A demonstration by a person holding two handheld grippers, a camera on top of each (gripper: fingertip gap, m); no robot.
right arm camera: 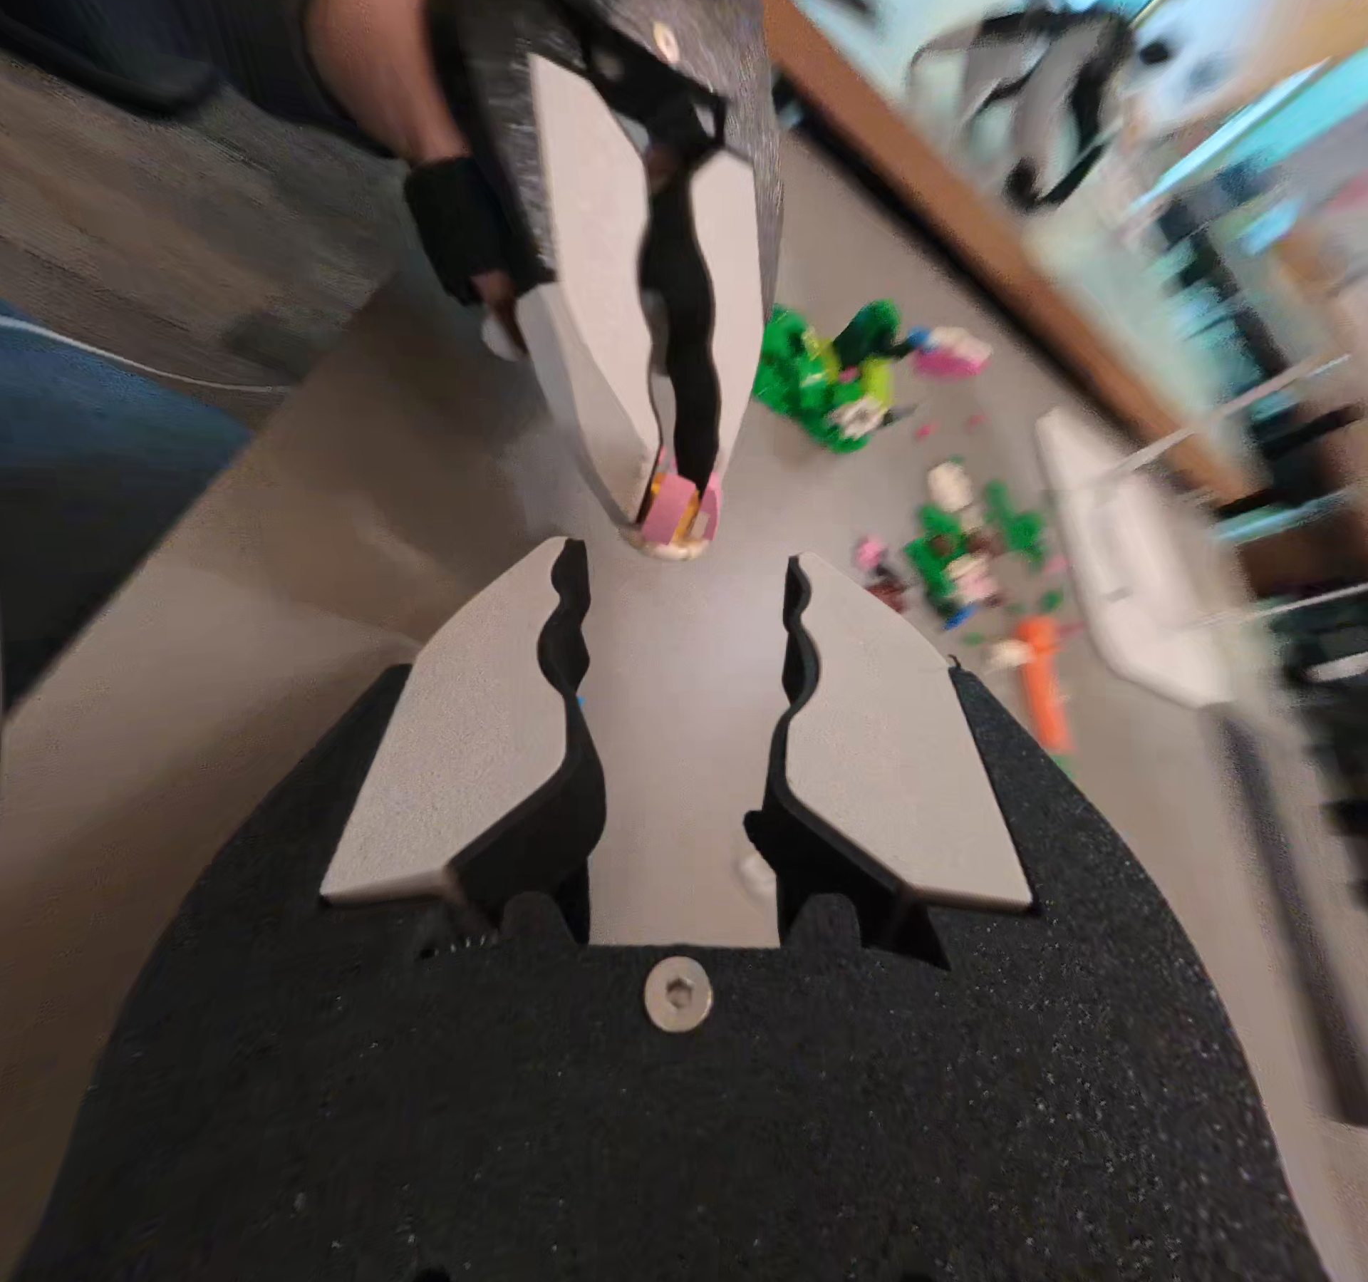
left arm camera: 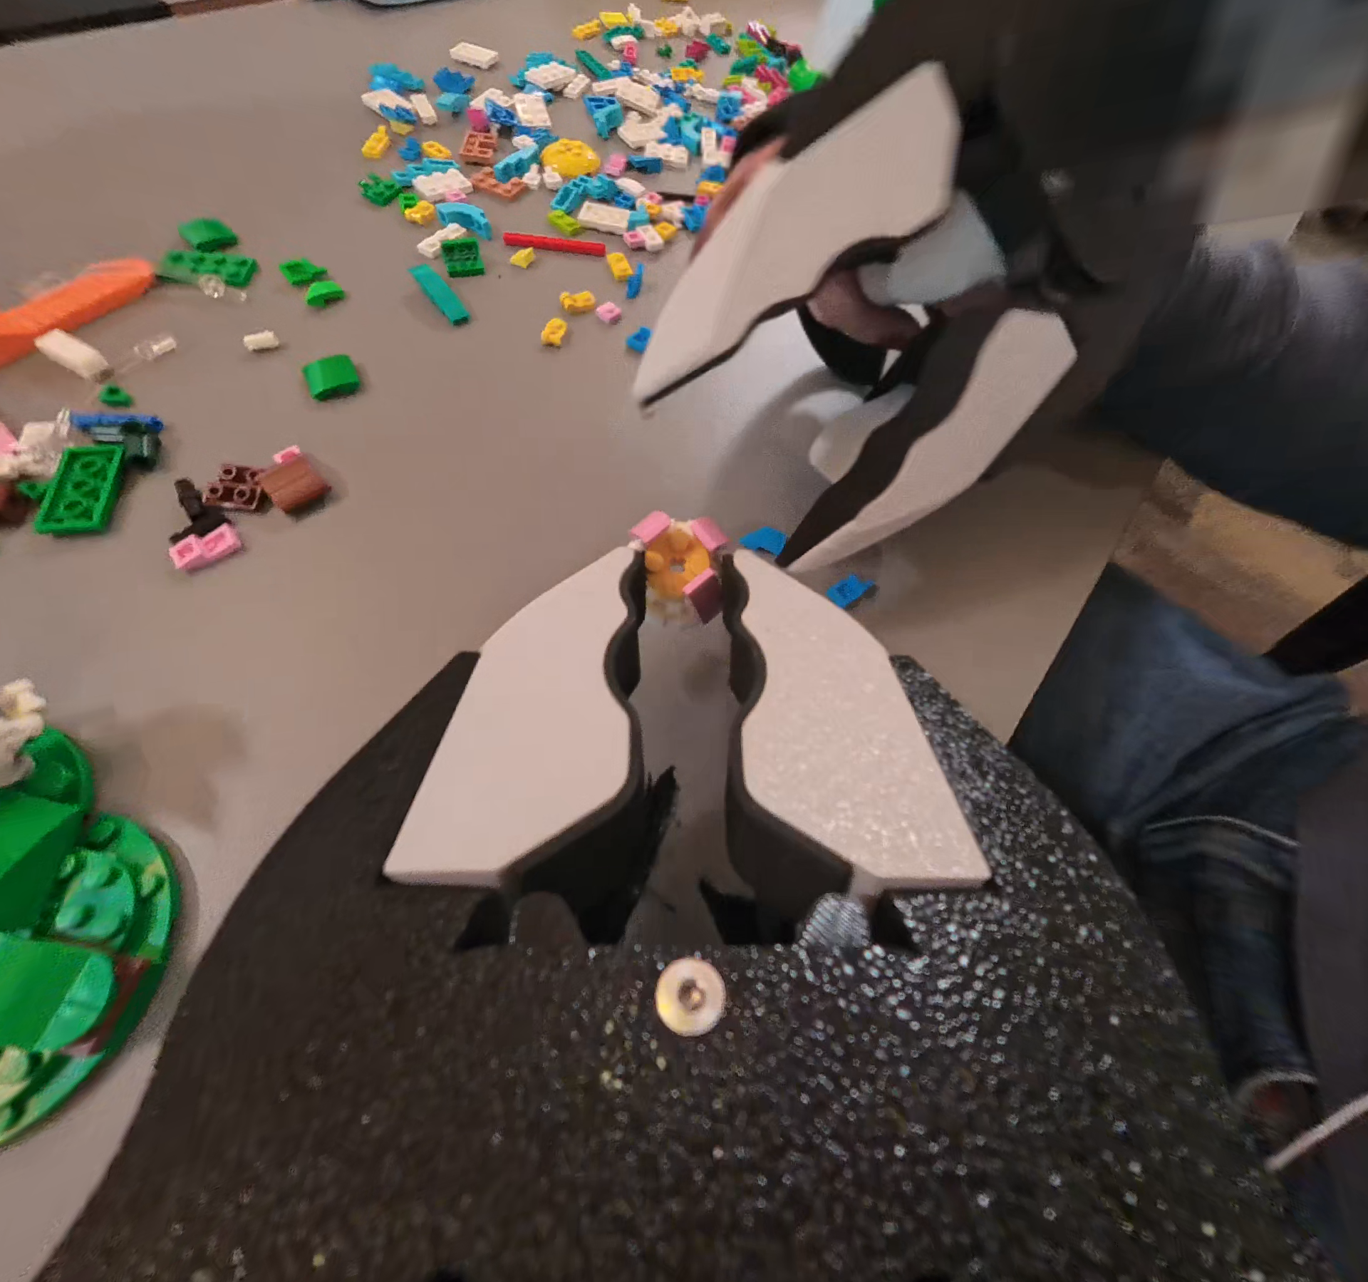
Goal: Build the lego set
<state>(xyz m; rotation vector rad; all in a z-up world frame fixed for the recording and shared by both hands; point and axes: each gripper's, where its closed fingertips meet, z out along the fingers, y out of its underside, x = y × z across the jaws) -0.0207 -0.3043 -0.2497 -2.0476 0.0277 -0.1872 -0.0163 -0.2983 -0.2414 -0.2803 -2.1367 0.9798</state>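
Grey table (left arm camera: 459, 580) strewn with loose bricks (left arm camera: 592, 128) — flower sub-assembly in hand.
Left gripper (left arm camera: 677, 576) pinches the small orange-and-pink flower piece (left arm camera: 677, 569) at its fingertips, just above the table; right gripper (right arm camera: 685, 558) gapes wide and empty just beside it — next likely a fresh petal, needing fine alignment.

Ahead of my left gripper (left arm camera: 679, 565) I see a bare stretch of grey tabletop (left arm camera: 474, 476). My right gripper (left arm camera: 711, 476) crowds it from the right, two small blue bricks (left arm camera: 807, 565) beneath. Farther off, a scattered heap of mixed coloured bricks (left arm camera: 577, 136) blocks the way; a green round-based build (left arm camera: 66, 898) hems in my left.
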